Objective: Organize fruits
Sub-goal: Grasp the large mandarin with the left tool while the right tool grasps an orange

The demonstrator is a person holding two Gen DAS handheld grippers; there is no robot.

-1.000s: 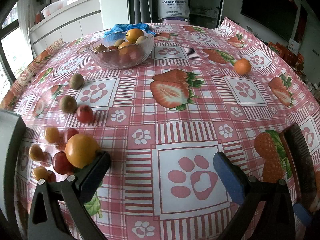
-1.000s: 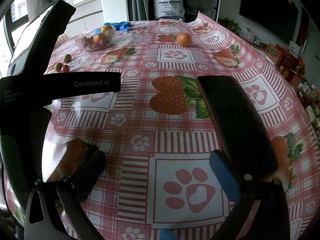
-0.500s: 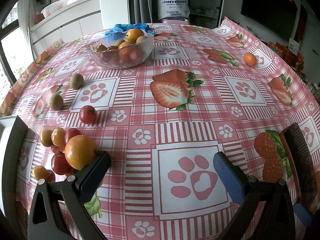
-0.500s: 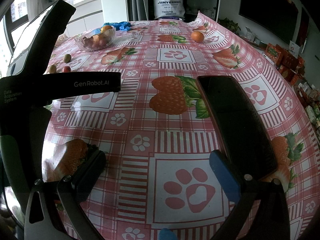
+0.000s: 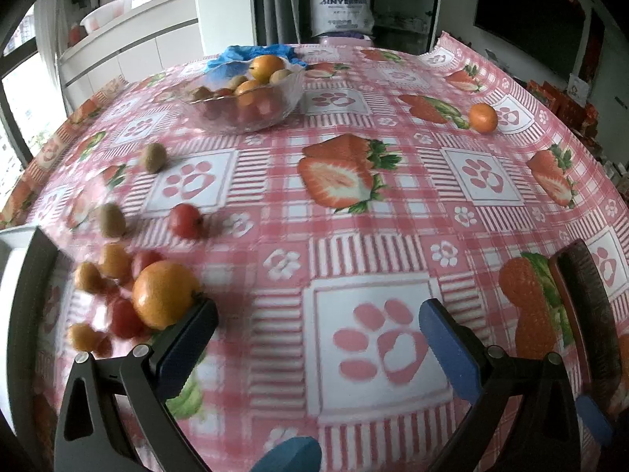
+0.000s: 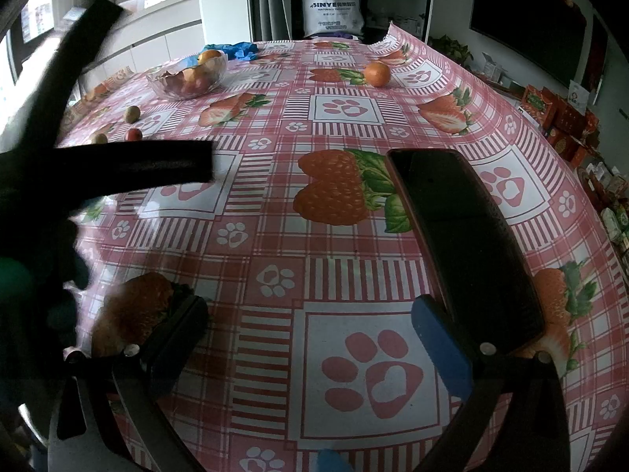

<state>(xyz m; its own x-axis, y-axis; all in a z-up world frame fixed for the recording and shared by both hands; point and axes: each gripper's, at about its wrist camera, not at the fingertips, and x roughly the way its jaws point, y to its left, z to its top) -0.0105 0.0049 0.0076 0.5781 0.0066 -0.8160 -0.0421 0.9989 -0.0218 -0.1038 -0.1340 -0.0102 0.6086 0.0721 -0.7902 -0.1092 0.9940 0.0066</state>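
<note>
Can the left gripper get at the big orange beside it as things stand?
Probably yes. The left gripper is open and empty, and the big orange lies on the tablecloth just outside its left finger. Small fruits crowd the orange's far side, so a sideways shift might nudge them.

From my feed, a glass bowl [image 5: 251,112] sat at the table's far side, heaped with oranges and red fruit. A lone orange [image 5: 483,117] lay well apart to its right. Two kiwis [image 5: 153,157] and a red fruit [image 5: 186,220] were scattered nearer me. A big orange [image 5: 165,299] rested among a blurred cluster of small red and orange fruit at near left.
</note>
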